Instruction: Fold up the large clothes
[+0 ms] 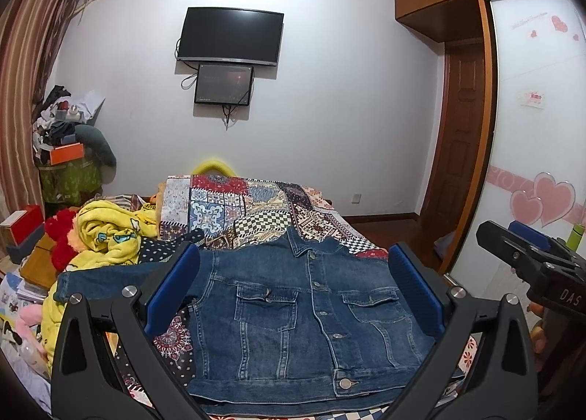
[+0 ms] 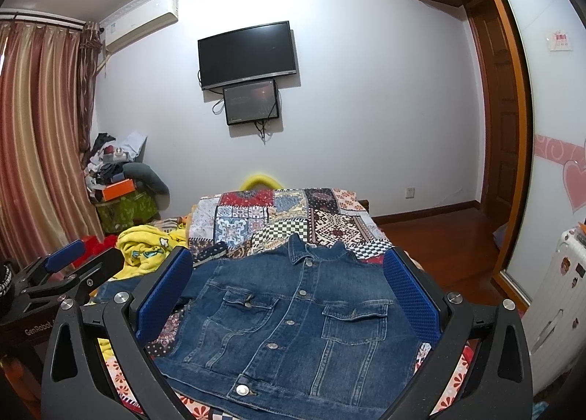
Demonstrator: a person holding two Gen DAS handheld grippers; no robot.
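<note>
A dark blue denim jacket (image 1: 304, 321) lies face up on a patchwork bedspread (image 1: 241, 211), buttoned down the front with metal buttons, collar pointing toward the far wall, two flapped chest pockets showing. One sleeve stretches out flat to the left. Both tools hang above it, holding nothing: the left gripper (image 1: 293, 292) has its blue-padded fingers spread wide, and so does the right gripper (image 2: 289, 295). The right tool's black body reads "DAS" in the left wrist view; the left tool reads "GenRobot" in the right wrist view. A yellow cartoon-print blanket (image 1: 110, 233) is heaped just beside the outstretched sleeve. A black television (image 1: 230, 35) hangs on the far wall.
</note>
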